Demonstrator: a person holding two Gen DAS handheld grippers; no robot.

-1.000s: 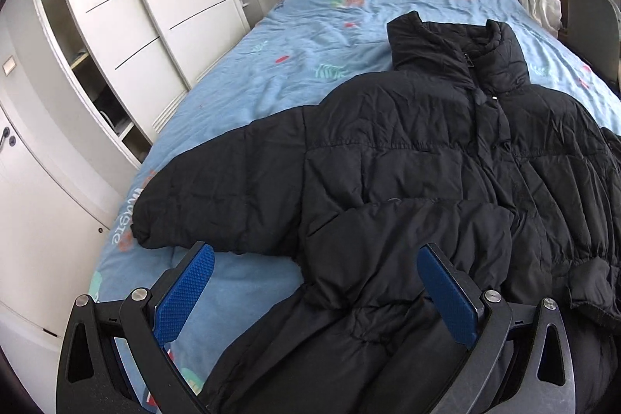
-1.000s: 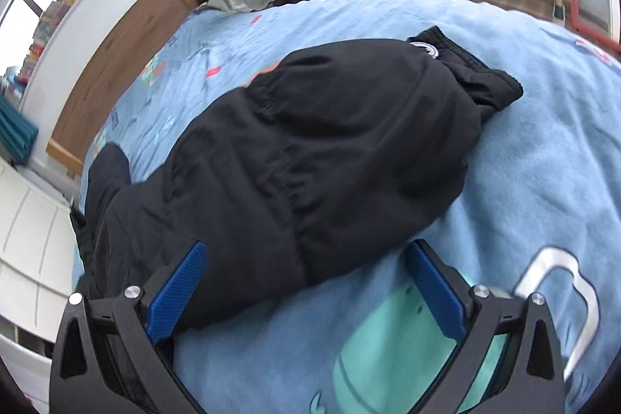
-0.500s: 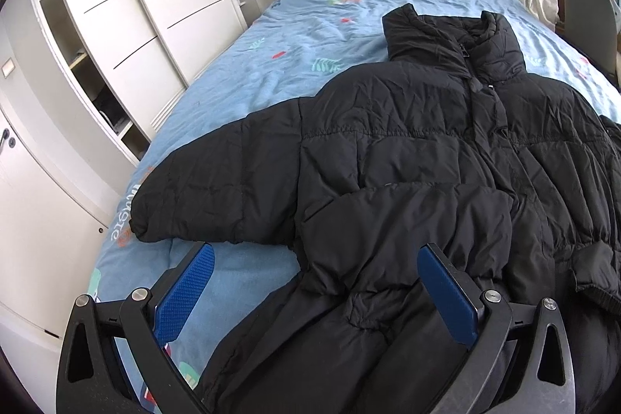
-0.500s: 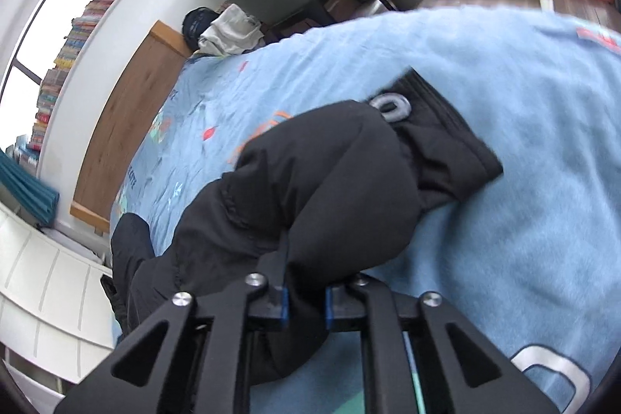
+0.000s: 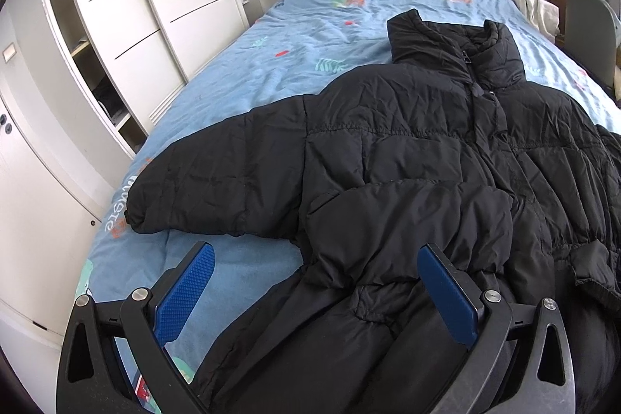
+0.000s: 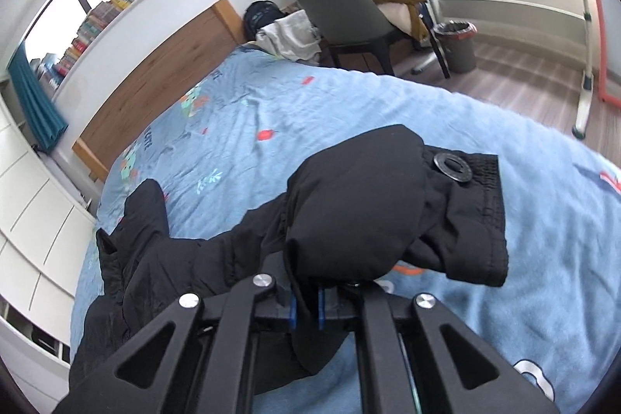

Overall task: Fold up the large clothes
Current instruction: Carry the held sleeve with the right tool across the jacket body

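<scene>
A black puffer jacket (image 5: 407,158) lies front up on the blue bed sheet (image 5: 310,37), collar toward the wooden headboard. One sleeve (image 5: 217,177) stretches out to the left. My left gripper (image 5: 316,282) hangs open over the jacket's lower hem, blue pads wide apart, touching nothing. In the right wrist view, my right gripper (image 6: 306,301) is shut on the jacket's other sleeve (image 6: 357,216), pinching its fabric and holding it up off the sheet (image 6: 543,258). The cuff (image 6: 477,220) with a round snap button droops to the right.
White wardrobe doors (image 5: 147,6) run along the bed's left side. A grey chair (image 6: 341,10) with clothes, a bin (image 6: 456,45) and a desk stand beyond the bed's far side. A pale garment (image 6: 287,37) and dark bag lie by the headboard (image 6: 163,72).
The right gripper went from wide open around the sleeve to shut on it, then rose, lifting the sleeve off the sheet. The left gripper stayed open and nearly still.
</scene>
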